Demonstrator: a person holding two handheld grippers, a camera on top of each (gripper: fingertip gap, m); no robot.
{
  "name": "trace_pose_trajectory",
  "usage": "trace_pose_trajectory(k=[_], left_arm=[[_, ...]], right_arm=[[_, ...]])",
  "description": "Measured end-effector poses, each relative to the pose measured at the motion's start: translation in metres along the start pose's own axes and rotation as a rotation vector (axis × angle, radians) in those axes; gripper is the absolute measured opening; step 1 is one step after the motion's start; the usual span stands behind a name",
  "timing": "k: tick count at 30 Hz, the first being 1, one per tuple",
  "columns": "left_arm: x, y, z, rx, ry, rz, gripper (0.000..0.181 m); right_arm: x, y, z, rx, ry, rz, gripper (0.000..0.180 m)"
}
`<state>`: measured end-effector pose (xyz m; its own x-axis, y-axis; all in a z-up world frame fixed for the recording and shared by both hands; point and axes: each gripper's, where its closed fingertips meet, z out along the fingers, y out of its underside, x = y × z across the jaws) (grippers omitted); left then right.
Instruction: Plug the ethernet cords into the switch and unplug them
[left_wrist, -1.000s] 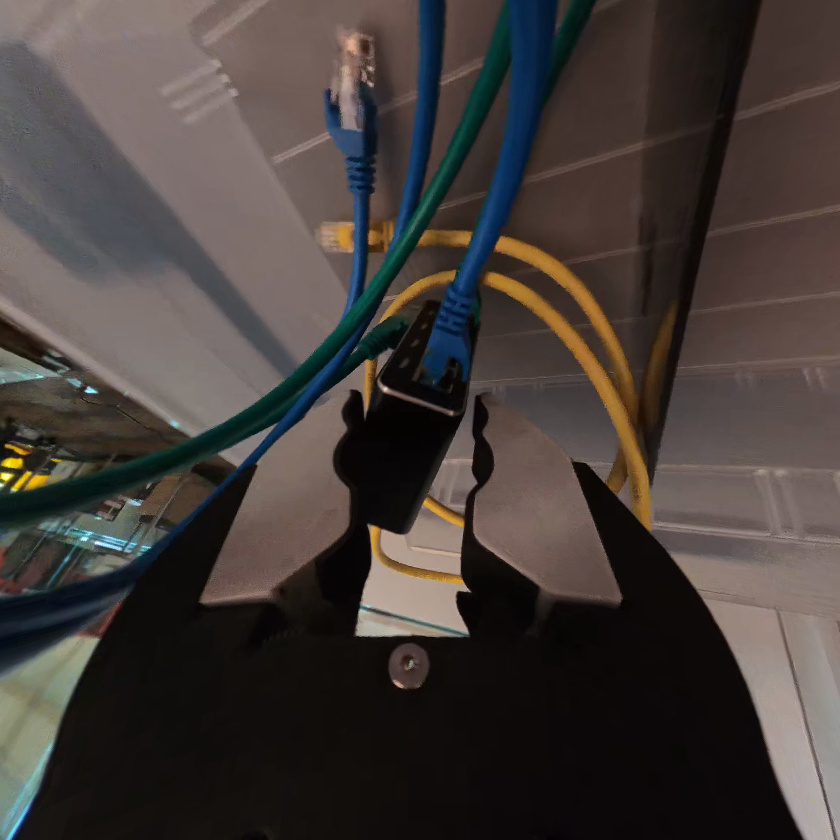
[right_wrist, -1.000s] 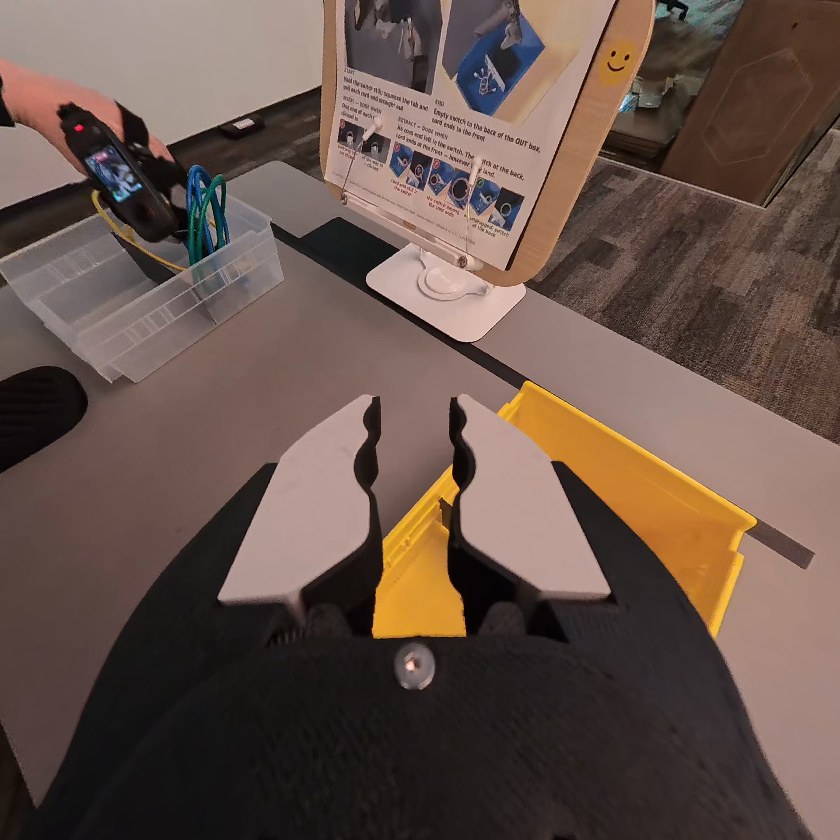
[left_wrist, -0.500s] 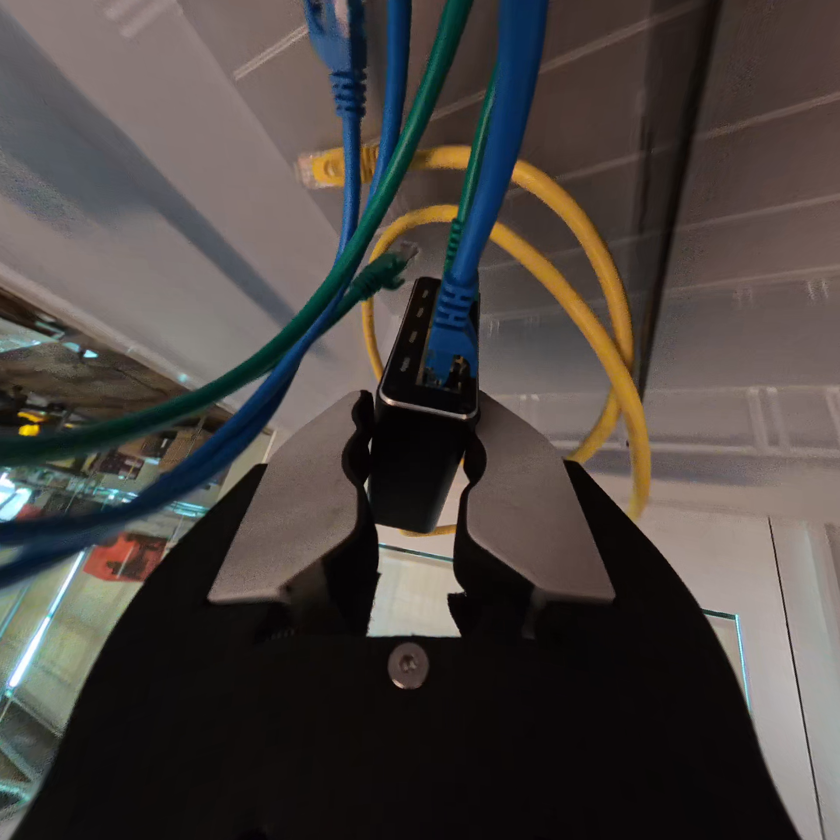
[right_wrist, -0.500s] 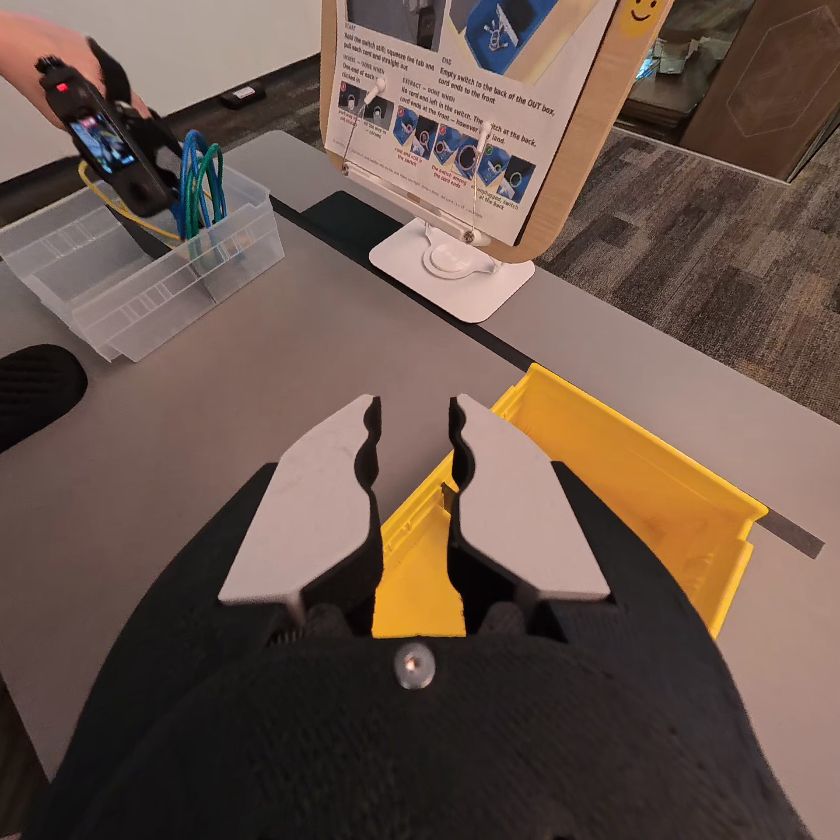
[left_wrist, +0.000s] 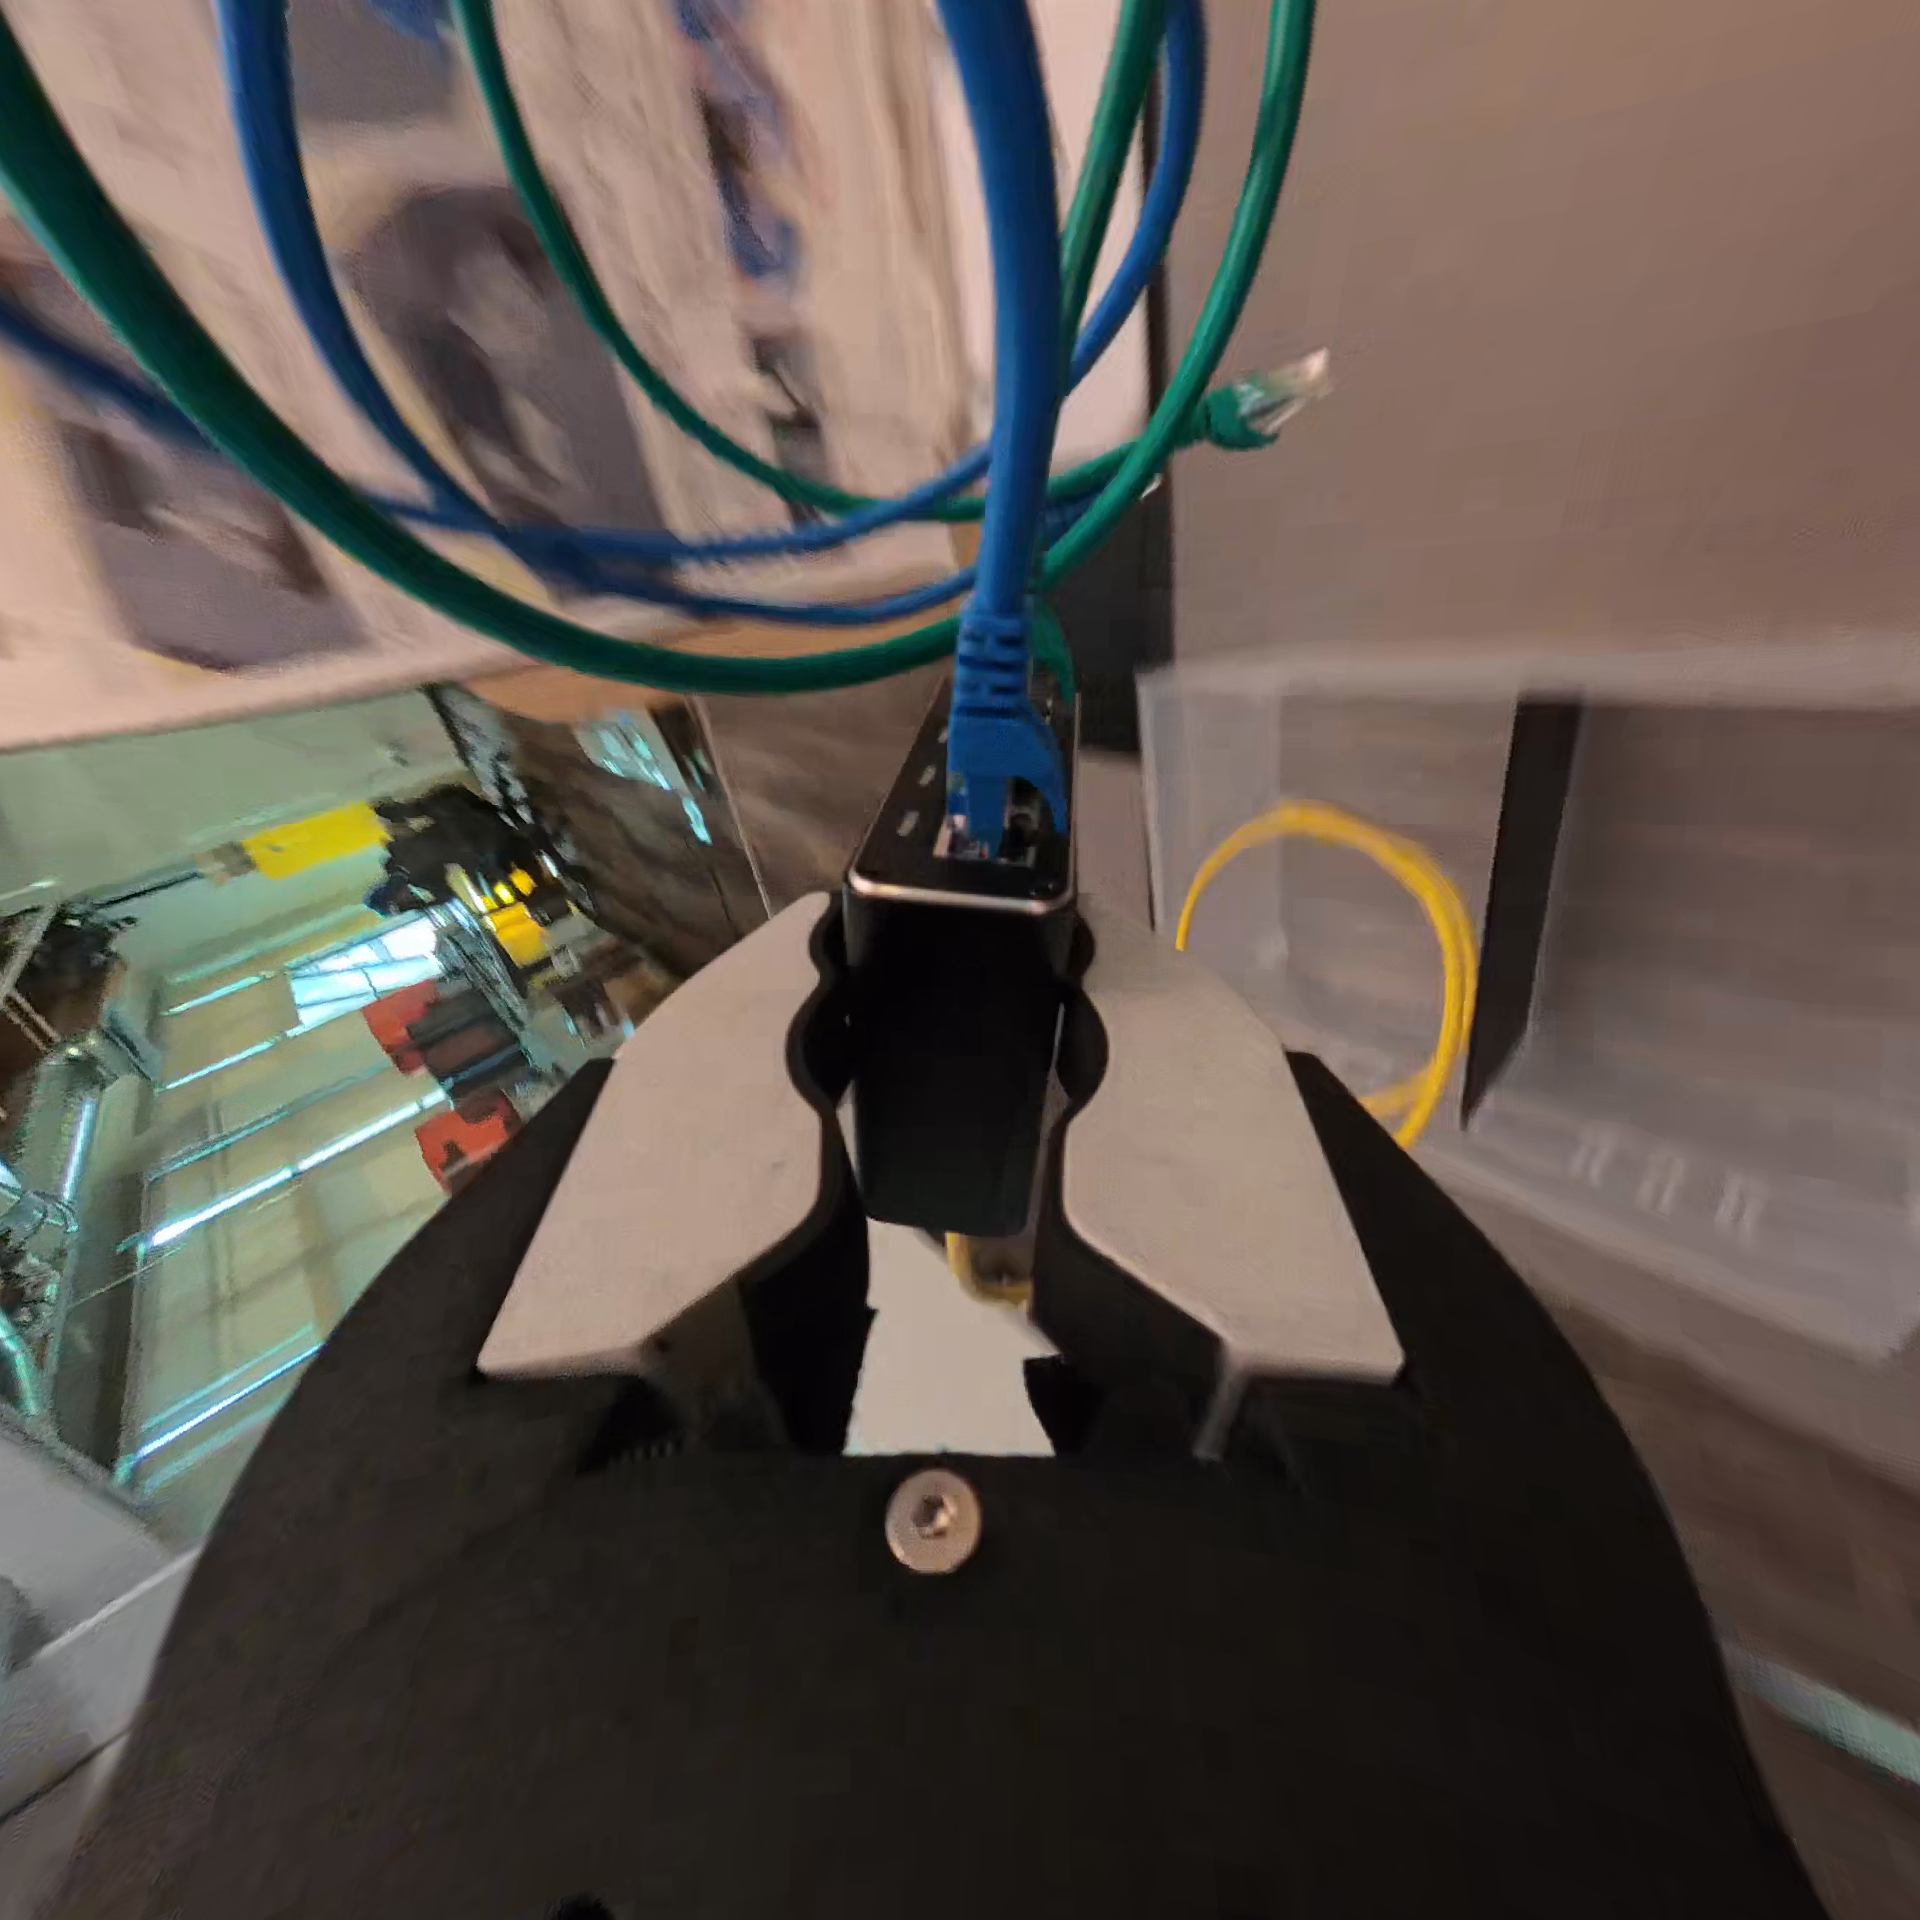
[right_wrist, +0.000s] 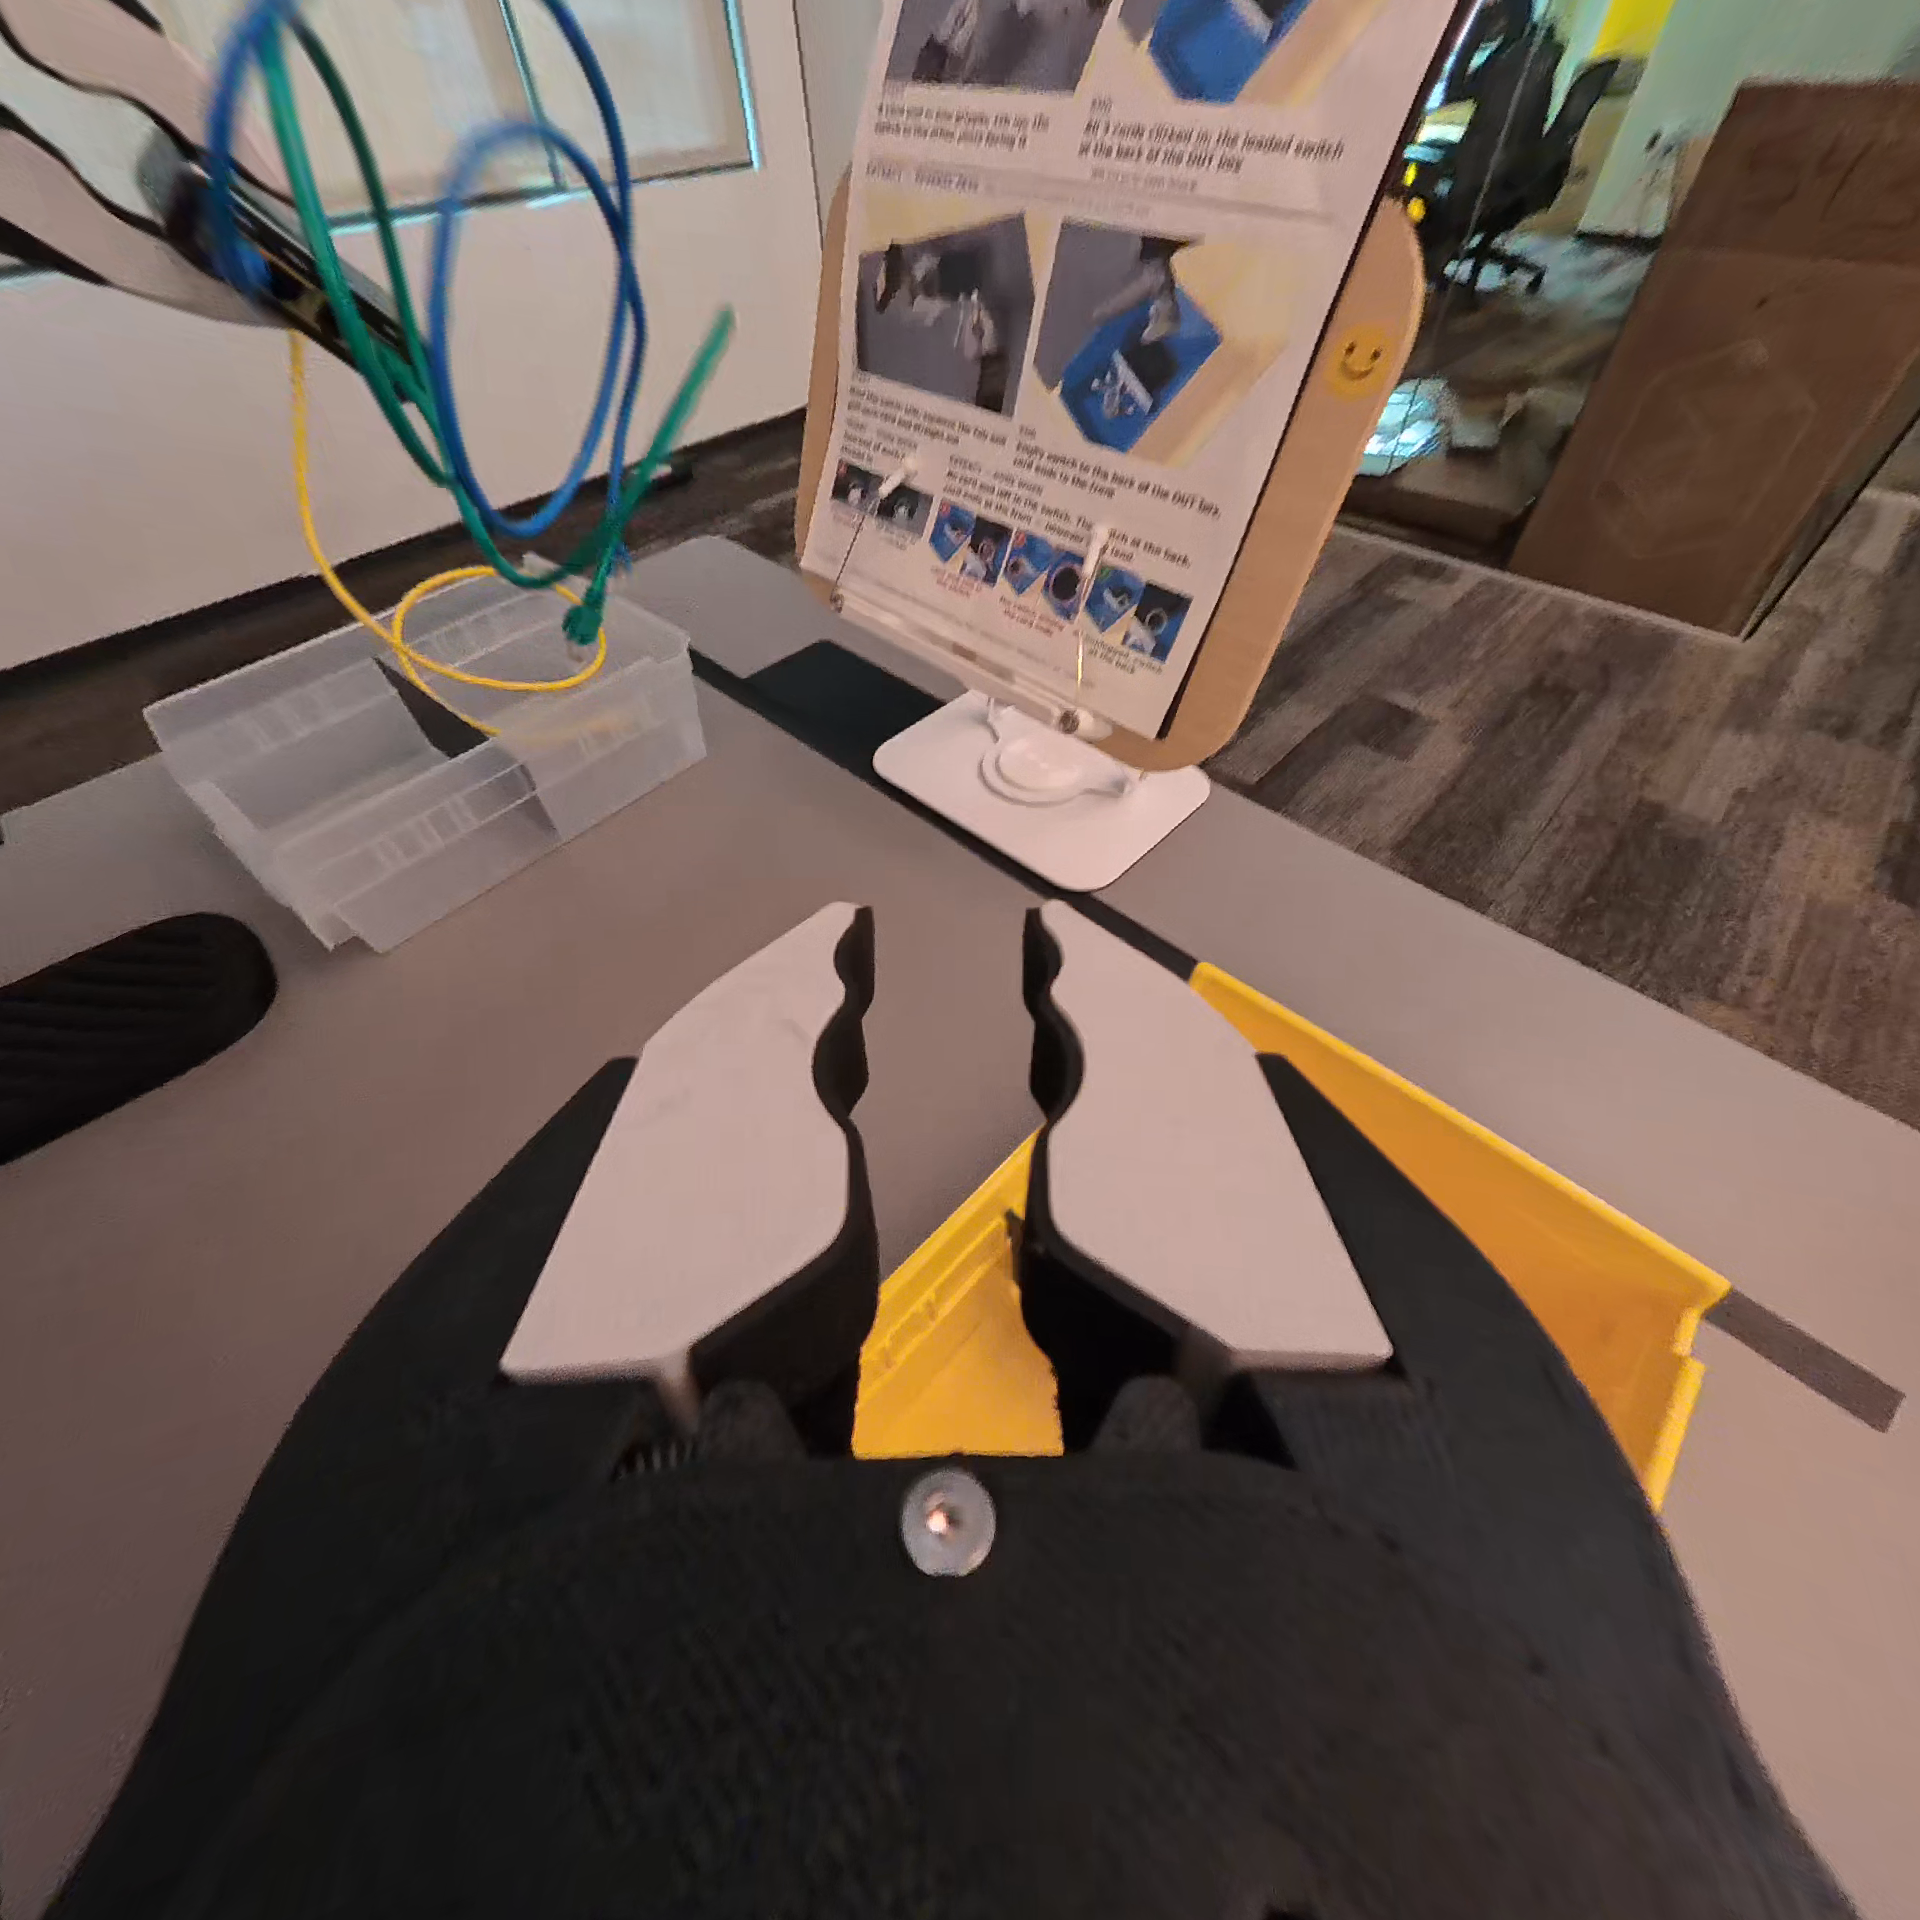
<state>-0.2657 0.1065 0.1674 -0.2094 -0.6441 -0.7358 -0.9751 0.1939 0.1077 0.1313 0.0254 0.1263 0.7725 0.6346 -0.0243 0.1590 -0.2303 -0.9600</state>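
The left claw (left_wrist: 956, 935) pinches a small black rectangular ethernet switch (left_wrist: 954, 1039) aloft, a blue ethernet cord (left_wrist: 1003, 416) plugged in, green (left_wrist: 312, 488) and yellow (left_wrist: 1444, 956) cords dangling above a clear plastic bin (right_wrist: 436, 821). The right claw (right_wrist: 948, 925) hovers spread and empty over a yellow plastic bin (right_wrist: 1475, 1216) on the grey table (right_wrist: 468, 1091).

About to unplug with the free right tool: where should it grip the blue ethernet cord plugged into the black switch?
Probably the ribbed blue boot just above the black box-shaped switch, approaching from the side, pulling straight out along the cord. The left tool clamps the switch's flanks, leaving the port face clear. Where the latch tab sits cannot be told.
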Motion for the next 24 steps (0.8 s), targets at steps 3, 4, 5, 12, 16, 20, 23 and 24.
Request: trace_pose_trajectory(k=[3,4,5,12,16,20,23,24], left_arm=[[-0.025,-0.067,-0.039,0.278,-0.144,-0.176,0.036],[-0.030,-0.086,-0.051,0.368,-0.189,-0.239,0.036],[-0.033,-0.102,-0.061,0.446,-0.231,-0.290,0.036],[-0.025,-0.182,-0.078,0.823,-0.191,-0.611,0.035],[-0.022,-0.205,-0.072,0.891,0.026,-0.702,0.035],[-0.033,-0.228,-0.086,1.025,0.347,-0.780,0.035],[-0.042,-0.241,-0.095,1.005,0.582,-0.792,0.034],[-0.042,-0.245,-0.095,0.967,0.646,-0.790,0.034]], right_arm=[[-0.009,-0.011,-0.005,0.059,-0.022,-0.025,0.028],[-0.013,-0.014,-0.008,0.078,-0.034,-0.035,0.028],[-0.017,-0.017,-0.010,0.094,-0.042,-0.047,0.028],[-0.039,-0.026,-0.017,0.135,-0.108,-0.085,0.028],[-0.047,-0.027,-0.018,0.146,-0.142,-0.117,0.027],[-0.061,-0.033,-0.013,0.201,-0.156,-0.284,0.030],[-0.075,-0.037,-0.002,0.296,-0.084,-0.514,0.043],[-0.079,-0.043,0.001,0.340,-0.022,-0.595,0.045]])
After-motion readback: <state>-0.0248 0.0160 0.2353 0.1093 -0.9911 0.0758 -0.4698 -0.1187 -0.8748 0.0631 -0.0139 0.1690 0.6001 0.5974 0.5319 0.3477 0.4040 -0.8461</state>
